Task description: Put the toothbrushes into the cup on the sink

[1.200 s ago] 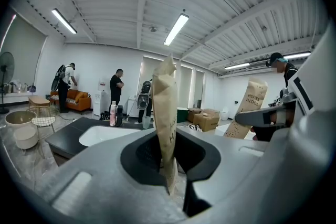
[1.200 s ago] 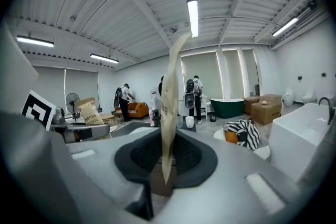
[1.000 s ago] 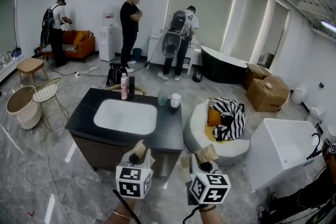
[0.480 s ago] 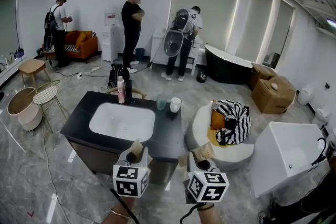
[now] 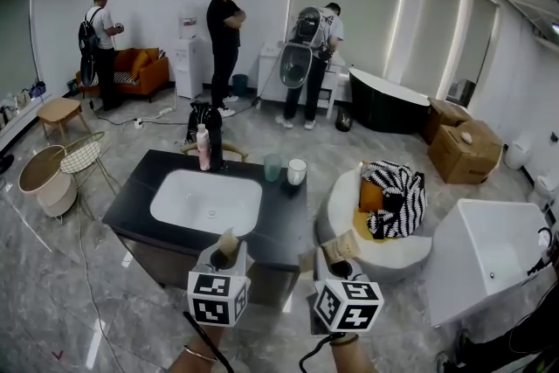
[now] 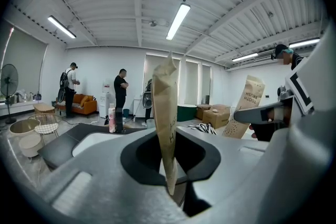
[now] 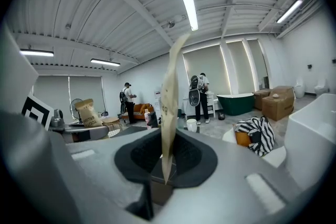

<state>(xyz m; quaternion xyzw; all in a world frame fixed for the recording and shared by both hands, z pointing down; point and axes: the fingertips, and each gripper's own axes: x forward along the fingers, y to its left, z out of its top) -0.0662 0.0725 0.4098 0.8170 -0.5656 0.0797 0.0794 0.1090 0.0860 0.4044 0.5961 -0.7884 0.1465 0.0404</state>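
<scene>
L hand-held gripper [image 5: 224, 258] clamps toothbrush pkt [image 6: 167, 113]; R hand-held gripper [image 5: 339, 268] same.

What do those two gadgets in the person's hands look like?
The left tool and right tool have pale grey bodies, each carrying a white cube with black square markers. A black cable trails from each; a thin bangle circles the left wrist.
</scene>
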